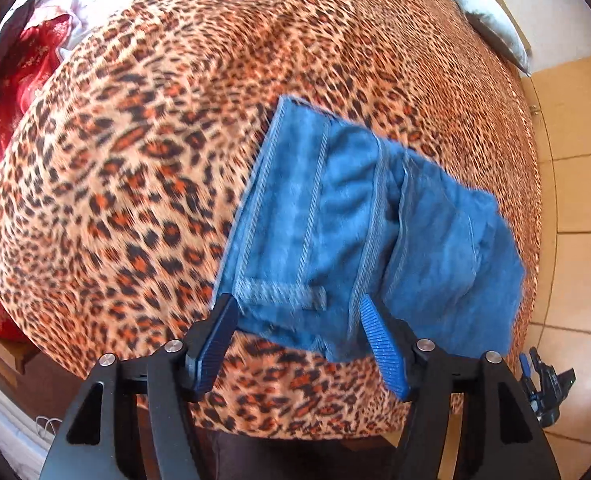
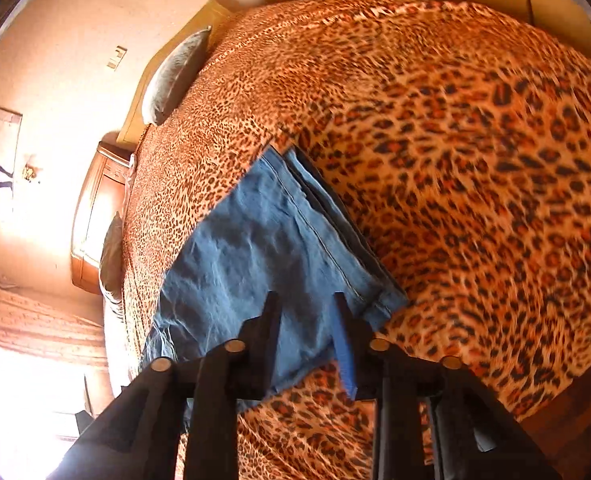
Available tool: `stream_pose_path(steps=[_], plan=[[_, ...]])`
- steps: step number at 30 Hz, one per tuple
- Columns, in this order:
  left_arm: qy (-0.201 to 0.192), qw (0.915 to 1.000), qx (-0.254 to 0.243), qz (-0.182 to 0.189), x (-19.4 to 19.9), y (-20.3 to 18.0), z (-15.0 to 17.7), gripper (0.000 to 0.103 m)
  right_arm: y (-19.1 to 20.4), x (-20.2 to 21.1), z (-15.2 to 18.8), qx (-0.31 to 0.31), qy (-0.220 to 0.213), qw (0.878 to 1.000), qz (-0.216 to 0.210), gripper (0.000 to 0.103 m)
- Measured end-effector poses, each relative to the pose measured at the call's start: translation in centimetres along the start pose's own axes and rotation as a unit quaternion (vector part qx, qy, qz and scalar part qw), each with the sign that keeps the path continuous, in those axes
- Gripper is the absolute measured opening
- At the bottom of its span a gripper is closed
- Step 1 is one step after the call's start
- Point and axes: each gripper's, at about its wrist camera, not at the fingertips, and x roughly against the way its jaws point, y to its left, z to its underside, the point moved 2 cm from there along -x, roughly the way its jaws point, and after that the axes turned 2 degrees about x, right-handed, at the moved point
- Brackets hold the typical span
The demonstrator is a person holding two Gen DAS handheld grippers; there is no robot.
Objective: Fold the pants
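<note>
Blue denim pants (image 1: 359, 232) lie folded into a compact bundle on a leopard-print bedspread (image 1: 135, 160), inside-out seams showing. My left gripper (image 1: 295, 304) is open, its blue-padded fingers (image 1: 215, 340) spread just above the near edge of the bundle, holding nothing. In the right wrist view the same pants (image 2: 255, 248) lie flat with stacked hems at the right side. My right gripper (image 2: 305, 300) is open, its tips over the near end of the denim by the hem corner, holding nothing.
A red cloth (image 1: 19, 92) and pale bedding lie at the bed's far left. Pillows (image 2: 175, 76) sit at the headboard, with a wooden nightstand (image 2: 99, 216) beside. Tiled floor (image 1: 575, 200) runs along the bed's right edge, with a dark tool (image 1: 547, 388) on it.
</note>
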Motion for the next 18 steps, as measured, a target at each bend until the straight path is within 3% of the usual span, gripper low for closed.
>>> stream_pose_path(steps=[7, 18], plan=[[0.012, 0.9975, 0.069, -0.010, -3.1, 0.0, -7.3, 0.067, 3.4, -5.6, -5.4, 0.045, 0.021, 0.999, 0.020, 0.038], [0.050, 0.9930, 0.107, 0.001, -8.9, -0.4, -10.1, 0.070, 4.7, -12.9, -10.8, 0.062, 0.040, 0.995, 0.069, 0.040]])
